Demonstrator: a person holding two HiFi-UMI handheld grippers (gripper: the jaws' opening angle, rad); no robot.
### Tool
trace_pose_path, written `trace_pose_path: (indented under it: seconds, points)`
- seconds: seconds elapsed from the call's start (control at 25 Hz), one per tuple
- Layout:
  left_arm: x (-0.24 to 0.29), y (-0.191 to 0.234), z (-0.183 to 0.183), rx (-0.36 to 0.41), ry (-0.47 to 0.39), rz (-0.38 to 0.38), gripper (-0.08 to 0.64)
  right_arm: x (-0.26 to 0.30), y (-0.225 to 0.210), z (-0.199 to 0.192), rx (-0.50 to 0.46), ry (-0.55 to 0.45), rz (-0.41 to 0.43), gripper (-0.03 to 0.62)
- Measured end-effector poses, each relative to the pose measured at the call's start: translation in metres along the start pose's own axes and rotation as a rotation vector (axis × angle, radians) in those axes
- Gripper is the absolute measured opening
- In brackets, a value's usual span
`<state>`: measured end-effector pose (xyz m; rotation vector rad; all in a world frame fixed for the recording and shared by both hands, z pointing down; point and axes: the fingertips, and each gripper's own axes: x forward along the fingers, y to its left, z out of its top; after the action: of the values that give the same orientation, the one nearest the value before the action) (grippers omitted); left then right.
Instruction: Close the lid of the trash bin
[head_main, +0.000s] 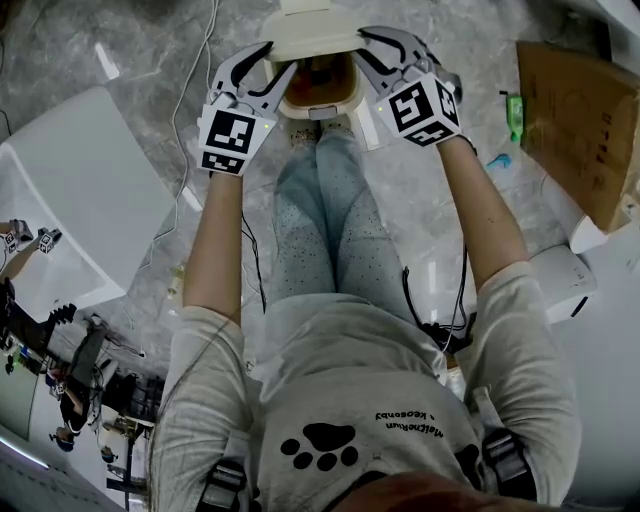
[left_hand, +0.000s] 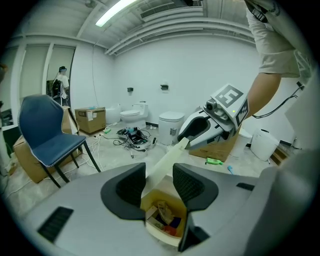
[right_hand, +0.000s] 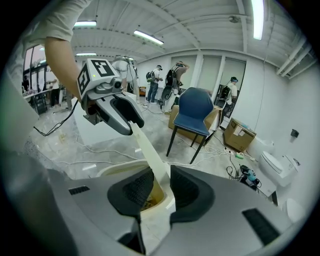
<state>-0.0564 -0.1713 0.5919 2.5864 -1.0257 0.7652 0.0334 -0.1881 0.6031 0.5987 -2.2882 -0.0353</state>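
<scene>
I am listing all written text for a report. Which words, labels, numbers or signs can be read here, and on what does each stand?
Nothing can be read with certainty.
Shirt: one line of print beside a paw drawing, upside down, too blurred to read.
Cardboard box: a white label, too small to read.
Left cube, right cube: square markers only, no letters.

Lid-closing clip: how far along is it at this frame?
Done: both grippers are at the bin, the left gripper and right gripper each straddling a side edge of the lid. In hand: lid raised, bin open with trash visible; whether the pads press it is unclear. Remaining: swing the lid down onto the bin.
</scene>
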Motion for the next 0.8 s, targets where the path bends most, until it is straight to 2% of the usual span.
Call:
trace_pose_path:
  seconds: [0.36,0.8]
  points:
    - [-0.007,-0.021,-0.021,0.036,0.040,-0.026,0.176,-0.004,0.027,-0.014,-0.058,0.034,0.012,0.126]
    - [-0.008,-0.049,-0.053,0.042,0.096,-0.054,0.184,-0.008,0.056,-0.036,-0.141,0.084,0.029,0.141]
